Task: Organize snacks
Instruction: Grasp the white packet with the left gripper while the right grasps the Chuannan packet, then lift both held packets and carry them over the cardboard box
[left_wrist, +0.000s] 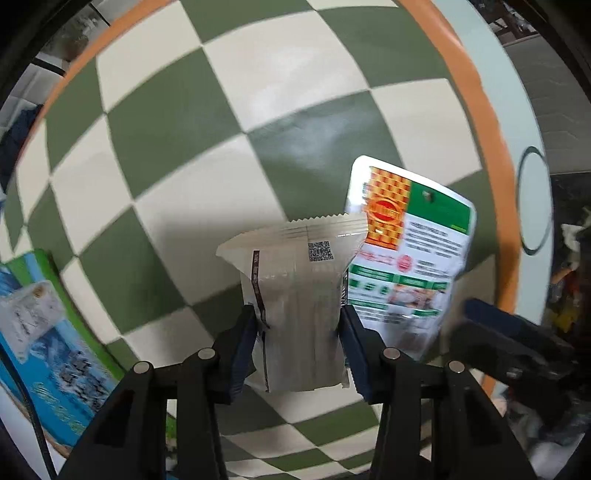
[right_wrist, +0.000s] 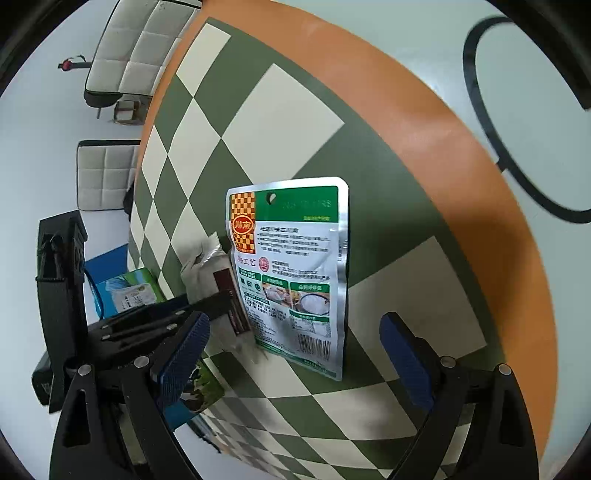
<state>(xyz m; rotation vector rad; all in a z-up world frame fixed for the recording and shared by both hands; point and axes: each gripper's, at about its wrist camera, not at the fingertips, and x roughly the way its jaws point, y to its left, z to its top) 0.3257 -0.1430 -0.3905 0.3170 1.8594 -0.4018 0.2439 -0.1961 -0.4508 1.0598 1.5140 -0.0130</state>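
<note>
Our left gripper (left_wrist: 298, 345) pinches a beige snack packet (left_wrist: 295, 310) between its two blue pads, one pad pressed against each side of the packet; the packet's crimped top edge and a QR code face the left wrist camera. Just beside it on the right lies a green-and-silver pouch (left_wrist: 410, 254) with an orange checkered label, its edge overlapping the beige packet in that view.

Our right gripper (right_wrist: 295, 358) is spread wide, its blue pads well apart on either side of the green-and-silver pouch (right_wrist: 291, 277), and neither pad touches it. From the right wrist camera we see the left gripper (right_wrist: 207, 306) coming in from the left, clamped on the beige snack packet (right_wrist: 207, 269), which sits just left of the pouch.

Both packs are over a green-and-cream checkered mat (left_wrist: 192, 155) with an orange border (right_wrist: 443, 147). A blue-and-green box (left_wrist: 40, 332) lies at the mat's edge, to the left of the left gripper.
</note>
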